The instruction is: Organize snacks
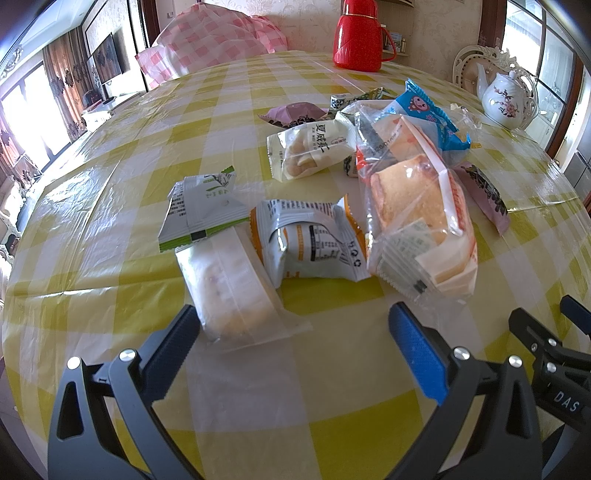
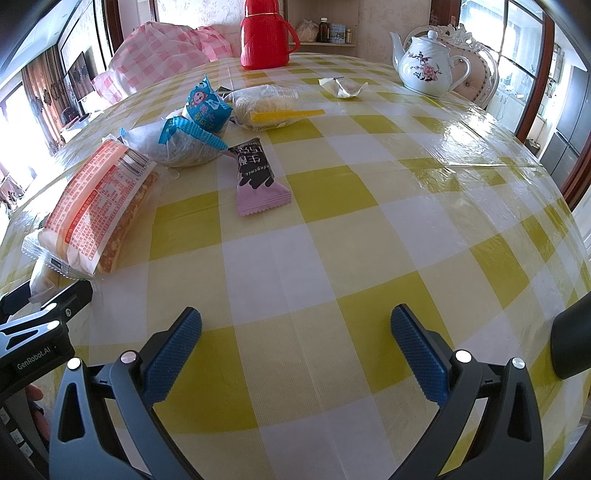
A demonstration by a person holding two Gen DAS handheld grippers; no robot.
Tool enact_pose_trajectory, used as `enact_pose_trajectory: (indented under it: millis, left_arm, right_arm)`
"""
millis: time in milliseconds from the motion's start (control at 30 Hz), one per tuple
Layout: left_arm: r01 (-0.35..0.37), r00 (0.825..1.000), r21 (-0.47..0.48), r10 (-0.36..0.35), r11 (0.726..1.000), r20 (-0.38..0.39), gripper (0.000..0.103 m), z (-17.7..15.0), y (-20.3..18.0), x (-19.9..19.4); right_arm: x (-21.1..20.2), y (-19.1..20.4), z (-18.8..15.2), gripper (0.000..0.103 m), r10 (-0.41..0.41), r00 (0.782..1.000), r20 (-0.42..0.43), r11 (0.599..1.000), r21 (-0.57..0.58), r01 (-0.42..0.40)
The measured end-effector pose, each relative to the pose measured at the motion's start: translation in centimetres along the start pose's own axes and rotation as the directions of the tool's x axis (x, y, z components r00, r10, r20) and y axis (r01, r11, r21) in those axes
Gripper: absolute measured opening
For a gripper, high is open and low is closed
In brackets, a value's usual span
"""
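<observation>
Wrapped snacks lie scattered on a yellow-and-white checked table [image 1: 332,369]. My left gripper [image 1: 291,325] is open; a clear-wrapped cake [image 1: 232,291] lies just ahead, touching its left finger. Behind it sit a green-and-white packet [image 1: 199,210], an orange-trimmed white packet [image 1: 314,240] and a large bread pack [image 1: 417,221]. Farther back are a cream nut packet [image 1: 314,149] and a blue packet [image 1: 428,114]. My right gripper [image 2: 295,325] is open over bare cloth. The bread pack [image 2: 96,206], a pink-and-black bar [image 2: 258,181], the blue packet [image 2: 203,107] and a clear pack with a yellow strip [image 2: 269,107] lie ahead-left.
A red thermos [image 1: 360,35] [image 2: 264,35] stands at the table's far edge, a white flowered teapot [image 2: 428,66] [image 1: 504,98] at the far right. A pink checked bag [image 1: 218,40] sits at the back left. A crumpled wrapper [image 2: 343,86] lies near the teapot.
</observation>
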State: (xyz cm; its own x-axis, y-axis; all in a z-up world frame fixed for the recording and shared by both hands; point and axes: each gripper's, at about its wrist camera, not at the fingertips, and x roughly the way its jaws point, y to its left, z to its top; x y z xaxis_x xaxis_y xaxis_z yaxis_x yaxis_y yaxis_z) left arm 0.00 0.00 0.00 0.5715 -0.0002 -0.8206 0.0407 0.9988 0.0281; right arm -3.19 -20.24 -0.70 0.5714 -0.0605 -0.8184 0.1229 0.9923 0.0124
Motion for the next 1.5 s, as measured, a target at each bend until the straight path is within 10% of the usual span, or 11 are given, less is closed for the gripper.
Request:
enact_pose_trajectory:
  millis: [700,933,1100,1300,1367,1500]
  left_arm:
    - [0.061,0.997,0.052,-0.059,0.997,-0.049,0.102,-0.1,0.7,-0.5]
    - [0.142,0.989,-0.132,-0.134,0.981,0.068,0.102,-2.0,5.4,-3.4]
    - [0.143,0.984,-0.1,-0.131,0.985,0.118,0.102,-2.3,5.6,-4.6]
    - [0.191,0.975,0.028,-0.193,0.981,0.115,0.102,0.4,1.4,-4.6]
    - [0.188,0.976,0.078,-0.196,0.979,0.1,0.102,1.5,-0.5,-4.0]
    - [0.164,0.98,0.148,-0.178,0.975,0.09,0.102,3.7,-3.9,-2.4]
  right_arm:
    - [-0.7,-0.5,0.3,0.099,0.079,0.997,-0.023,0.996,-0.033,-0.08]
    - [-0.5,-0.7,5.0,0.099,0.127,0.99,0.064,0.989,-0.083,-0.122]
    - [3.1,0.7,8.5,0.096,0.105,0.994,0.029,0.987,-0.126,-0.101]
    - [5.6,2.3,9.2,0.073,0.086,0.996,-0.026,0.981,-0.17,-0.09]
    - [5.2,1.9,9.1,0.033,0.1,0.995,-0.019,0.982,-0.157,-0.102]
    - [3.1,-0.1,7.9,0.023,0.095,0.995,0.027,0.988,-0.124,-0.091]
